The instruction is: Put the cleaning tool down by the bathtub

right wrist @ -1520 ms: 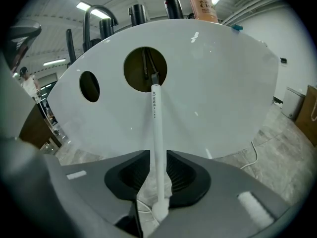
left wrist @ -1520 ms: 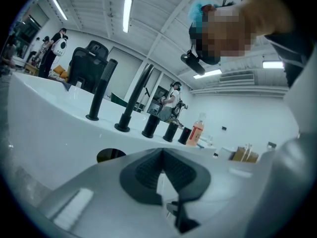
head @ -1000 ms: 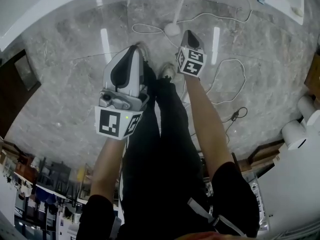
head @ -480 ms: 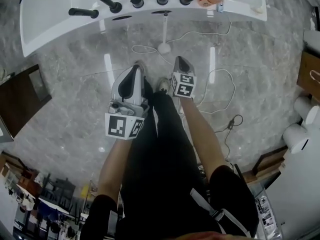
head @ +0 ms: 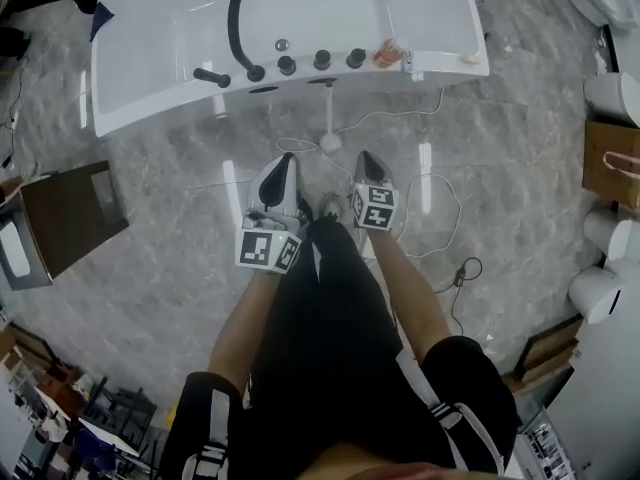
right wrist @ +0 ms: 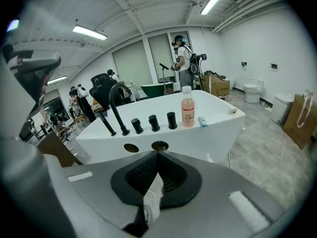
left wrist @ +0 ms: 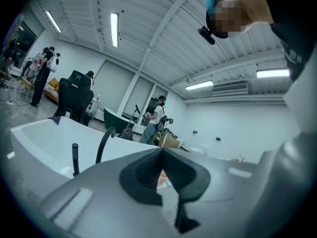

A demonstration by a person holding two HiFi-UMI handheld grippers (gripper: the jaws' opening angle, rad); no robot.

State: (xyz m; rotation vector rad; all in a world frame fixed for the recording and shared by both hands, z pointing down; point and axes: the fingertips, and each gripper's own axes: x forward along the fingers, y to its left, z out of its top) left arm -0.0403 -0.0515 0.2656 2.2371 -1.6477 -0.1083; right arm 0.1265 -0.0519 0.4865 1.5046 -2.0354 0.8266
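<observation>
Black trousers (head: 322, 348) and black short sleeves (head: 472, 383) — white-striped at the edges.

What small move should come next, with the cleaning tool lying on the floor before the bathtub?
Probably just lower both grippers to rest. The cleaning tool lies on the floor by the bathtub, and the left gripper and right gripper are shut and apart from it, so the placing looks done.

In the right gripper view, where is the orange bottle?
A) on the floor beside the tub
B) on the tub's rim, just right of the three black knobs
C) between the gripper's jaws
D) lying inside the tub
B: the orange bottle stands upright on the rim of the bathtub, just right of the row of black knobs.
</observation>
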